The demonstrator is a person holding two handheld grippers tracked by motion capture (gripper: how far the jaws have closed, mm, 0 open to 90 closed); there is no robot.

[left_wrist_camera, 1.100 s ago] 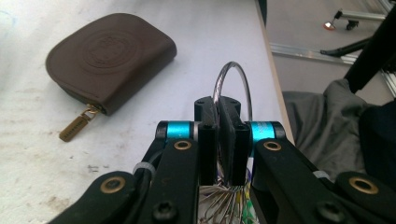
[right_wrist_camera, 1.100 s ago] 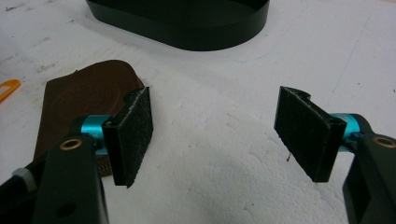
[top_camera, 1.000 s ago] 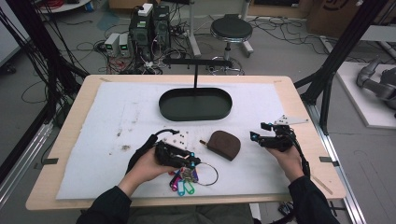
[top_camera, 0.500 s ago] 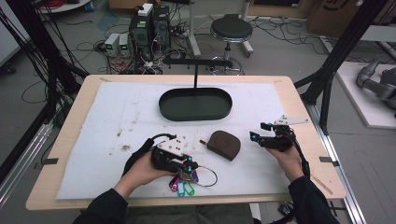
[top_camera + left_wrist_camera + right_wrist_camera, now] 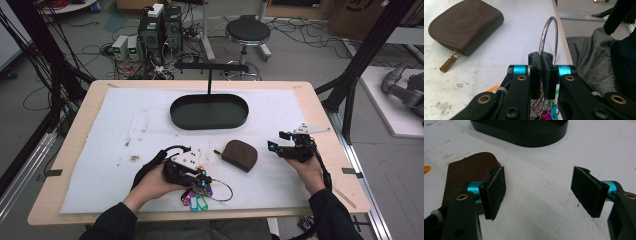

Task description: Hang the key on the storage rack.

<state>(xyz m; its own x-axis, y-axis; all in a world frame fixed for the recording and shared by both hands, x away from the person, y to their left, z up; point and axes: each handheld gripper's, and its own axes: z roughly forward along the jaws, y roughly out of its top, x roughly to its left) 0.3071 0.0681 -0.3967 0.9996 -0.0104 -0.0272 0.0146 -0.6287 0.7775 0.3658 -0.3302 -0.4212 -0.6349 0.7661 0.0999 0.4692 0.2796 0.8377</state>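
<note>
This is a lab or a workshop. The wooden surface (image 5: pixel 320 107) has a white sheet (image 5: pixel 130 125) on it and stands inside a black metal frame (image 5: pixel 367 52). Computer boxes (image 5: pixel 159 25) sit on the grey floor (image 5: pixel 300 60), and lots of cables (image 5: pixel 100 50) lie around them. A round stool (image 5: pixel 247 32) stands behind. A grey robot arm (image 5: pixel 402 90) rests at the right.

In the left gripper view the left claw (image 5: pixel 543 75) covers the near arc of the wire key ring (image 5: pixel 548 37), and the coloured tags (image 5: pixel 549 113) below it are cut off by the picture's bottom edge. In the right gripper view the right claw (image 5: pixel 541 192) has its left pad across part of the brown zip pouch (image 5: pixel 466 173). Beyond it, the black oval tray (image 5: pixel 524 135) runs off the top edge.
</note>
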